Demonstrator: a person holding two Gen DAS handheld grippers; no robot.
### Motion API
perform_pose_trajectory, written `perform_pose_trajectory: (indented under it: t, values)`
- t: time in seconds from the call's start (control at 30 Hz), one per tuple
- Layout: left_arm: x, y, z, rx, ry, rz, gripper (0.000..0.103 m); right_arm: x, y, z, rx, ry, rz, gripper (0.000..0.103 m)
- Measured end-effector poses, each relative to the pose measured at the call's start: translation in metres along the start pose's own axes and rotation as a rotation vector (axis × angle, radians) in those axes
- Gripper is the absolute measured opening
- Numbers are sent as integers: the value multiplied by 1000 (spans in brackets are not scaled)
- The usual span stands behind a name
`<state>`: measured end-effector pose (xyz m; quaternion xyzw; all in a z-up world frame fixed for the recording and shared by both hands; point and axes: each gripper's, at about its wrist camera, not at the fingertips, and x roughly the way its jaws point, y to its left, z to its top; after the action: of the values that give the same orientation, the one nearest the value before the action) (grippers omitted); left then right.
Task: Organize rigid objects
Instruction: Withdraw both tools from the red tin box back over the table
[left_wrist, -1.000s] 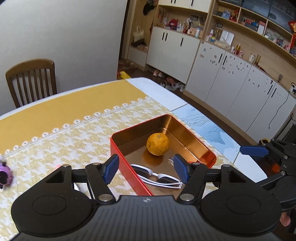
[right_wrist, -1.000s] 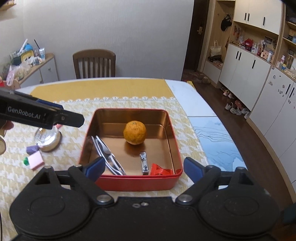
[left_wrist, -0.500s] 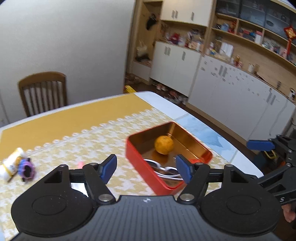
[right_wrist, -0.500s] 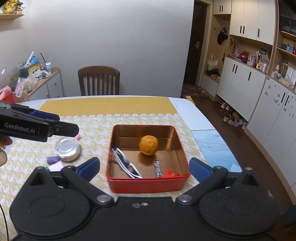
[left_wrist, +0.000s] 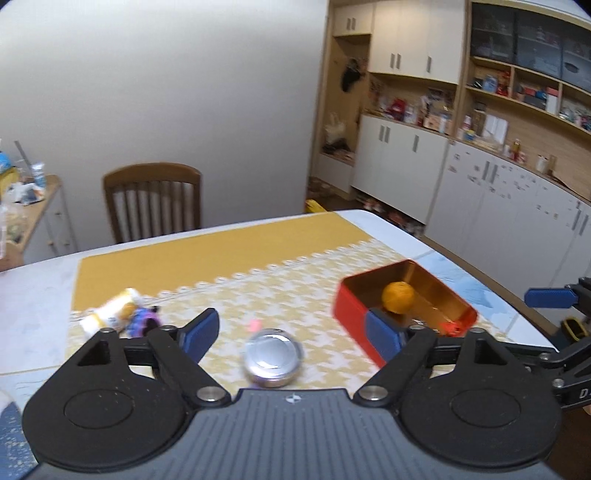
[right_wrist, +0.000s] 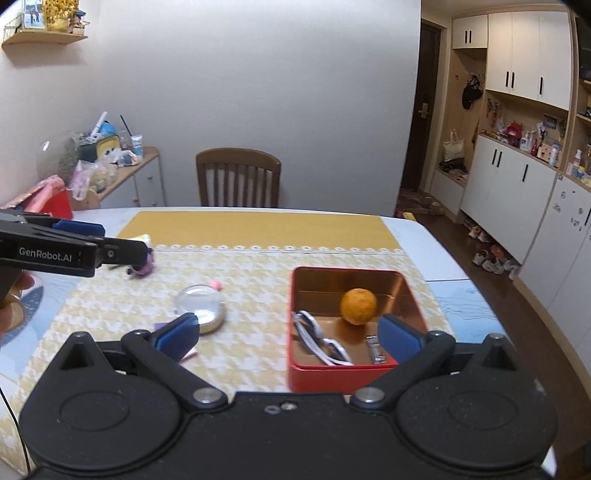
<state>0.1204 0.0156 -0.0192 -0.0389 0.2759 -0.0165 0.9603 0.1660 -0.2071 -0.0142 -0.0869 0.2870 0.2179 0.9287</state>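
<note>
Hovering with jaws just opened wide and empty, the left gripper (left_wrist: 291, 330) faced the round silver tin (left_wrist: 272, 362) on the tablecloth, left of the red box (right_wrist: 352, 321). Centring both pads before closing seemed wise; the right gripper (right_wrist: 288, 334) gaped empty.

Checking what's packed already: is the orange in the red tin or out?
In. The orange sits on the red tin's floor, beside the goggles.

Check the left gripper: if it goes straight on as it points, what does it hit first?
Likely the round silver tin: it lies on the cloth between the open fingers of the left gripper, nothing nearer. Depth is hard to judge in the fisheye.
</note>
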Motion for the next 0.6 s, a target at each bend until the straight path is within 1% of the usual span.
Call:
perform_pose_trajectory:
  t: [0.13,0.23,0.43,0.6]
  values:
    - [-5,23,-11,-23,-8,64,94,7,16,-6,-14,8,35,103]
    - [-5,39,-20,-31,-9,108,96,14,31,-10,-30,20,74,103]
    - [2,65,-35,-60,15,166,97,35,57,-17,-70,58,144,103]
    - [13,84,-39,-74,26,209,97,58,74,-22,-106,97,184,103]
